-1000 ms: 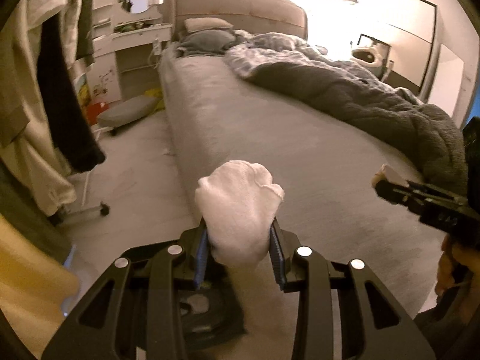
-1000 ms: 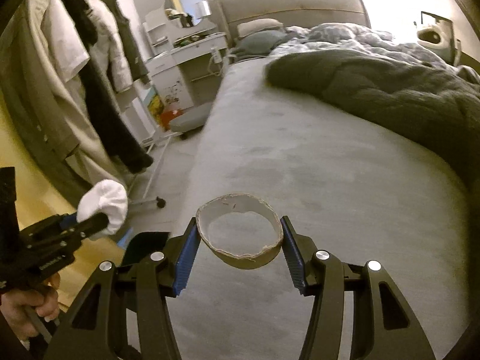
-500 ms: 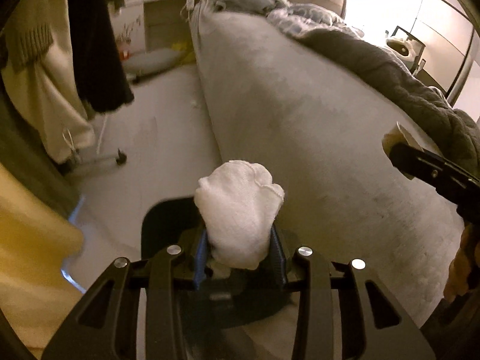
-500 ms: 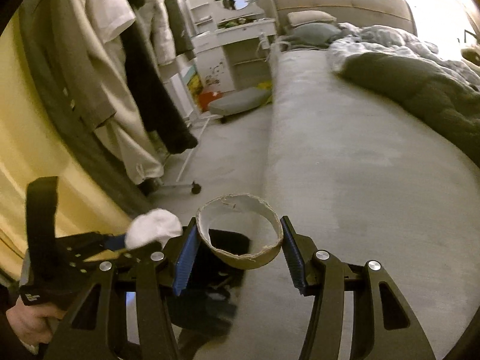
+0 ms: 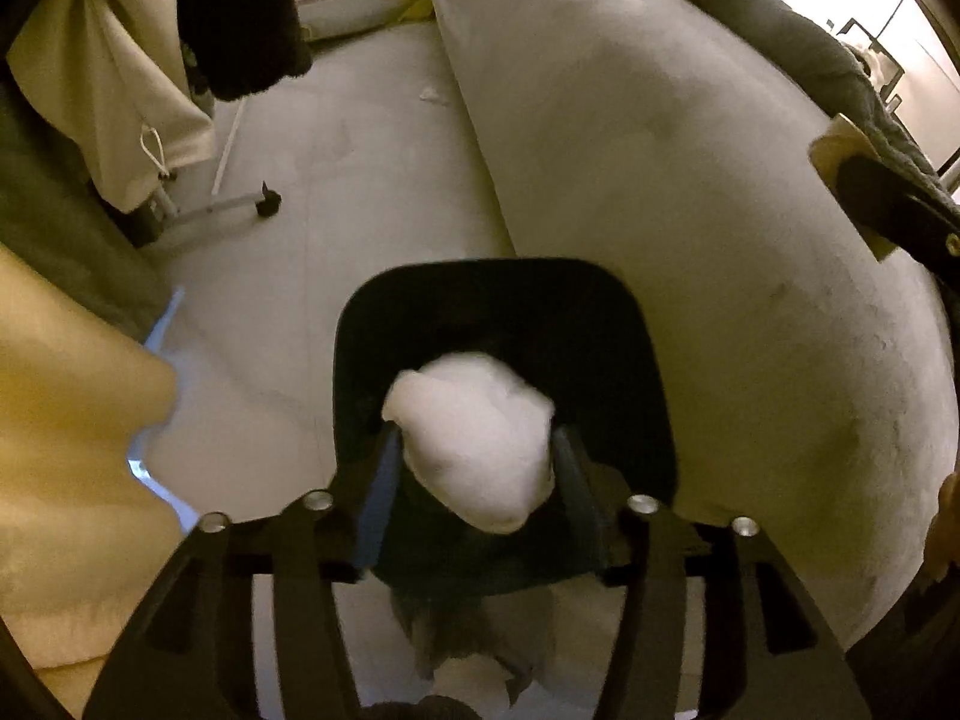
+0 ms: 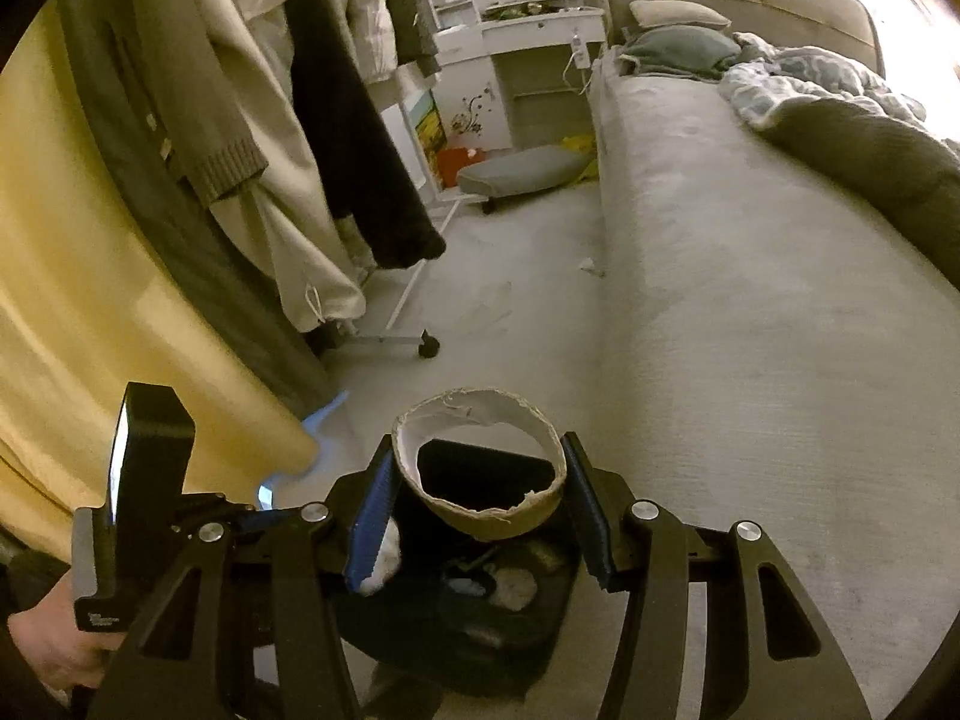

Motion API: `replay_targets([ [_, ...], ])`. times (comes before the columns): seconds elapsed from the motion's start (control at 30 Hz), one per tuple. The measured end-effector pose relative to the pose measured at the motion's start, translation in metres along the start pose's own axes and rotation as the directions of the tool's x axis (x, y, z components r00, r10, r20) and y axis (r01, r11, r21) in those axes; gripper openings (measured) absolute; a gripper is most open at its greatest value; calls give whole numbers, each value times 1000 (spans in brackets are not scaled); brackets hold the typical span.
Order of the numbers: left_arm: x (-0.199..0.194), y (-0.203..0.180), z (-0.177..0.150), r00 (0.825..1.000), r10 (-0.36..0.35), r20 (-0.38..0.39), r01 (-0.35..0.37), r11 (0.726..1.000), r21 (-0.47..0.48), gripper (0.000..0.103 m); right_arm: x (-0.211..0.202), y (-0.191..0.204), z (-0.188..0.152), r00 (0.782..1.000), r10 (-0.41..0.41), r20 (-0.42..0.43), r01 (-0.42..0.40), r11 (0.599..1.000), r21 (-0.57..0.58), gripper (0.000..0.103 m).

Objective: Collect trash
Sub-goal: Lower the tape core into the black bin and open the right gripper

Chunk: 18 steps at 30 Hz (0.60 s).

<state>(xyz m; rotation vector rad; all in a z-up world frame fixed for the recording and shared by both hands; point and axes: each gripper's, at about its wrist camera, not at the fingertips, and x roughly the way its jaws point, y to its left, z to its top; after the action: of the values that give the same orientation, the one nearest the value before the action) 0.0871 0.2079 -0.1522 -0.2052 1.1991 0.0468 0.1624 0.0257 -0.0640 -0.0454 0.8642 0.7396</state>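
My left gripper [image 5: 471, 462] is shut on a white crumpled tissue wad [image 5: 474, 438] and holds it above the open black trash bin [image 5: 636, 360] on the floor by the bed. My right gripper [image 6: 480, 492] is shut on a torn cardboard ring [image 6: 510, 525], also above the bin [image 6: 540, 618], which holds several bits of trash. The tissue wad shows in the right wrist view [image 6: 384, 564] behind the blue pad. The right gripper's finger with the ring shows at the right edge of the left wrist view [image 5: 882, 204].
A grey bed [image 6: 750, 300] with a dark blanket [image 6: 870, 162] fills the right. A wheeled clothes rack [image 6: 396, 336] with hanging clothes [image 6: 360, 138] stands left, by a yellow curtain [image 6: 72, 312]. A white scrap [image 5: 433, 96] lies on the floor by the bed.
Both grippers swung left and down from over the bed to above the black bin, each still holding its item.
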Motion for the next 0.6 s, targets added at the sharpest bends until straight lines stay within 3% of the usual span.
replay_targets([
  [0.17, -9, 6, -5, 1000, -1, 24, 1, 1000, 5, 74, 14, 5, -5, 999, -12, -30, 12, 1000, -5, 54],
  [0.33, -35, 13, -10, 992, 7, 127, -6, 1000, -3, 87, 31, 4, -17, 996, -33, -87, 33, 999, -5, 54],
  [0.6, -80, 6, -24, 946, 28, 324, -33, 999, 11, 92, 53, 8, -40, 980, -60, -191, 54, 998, -35, 54],
])
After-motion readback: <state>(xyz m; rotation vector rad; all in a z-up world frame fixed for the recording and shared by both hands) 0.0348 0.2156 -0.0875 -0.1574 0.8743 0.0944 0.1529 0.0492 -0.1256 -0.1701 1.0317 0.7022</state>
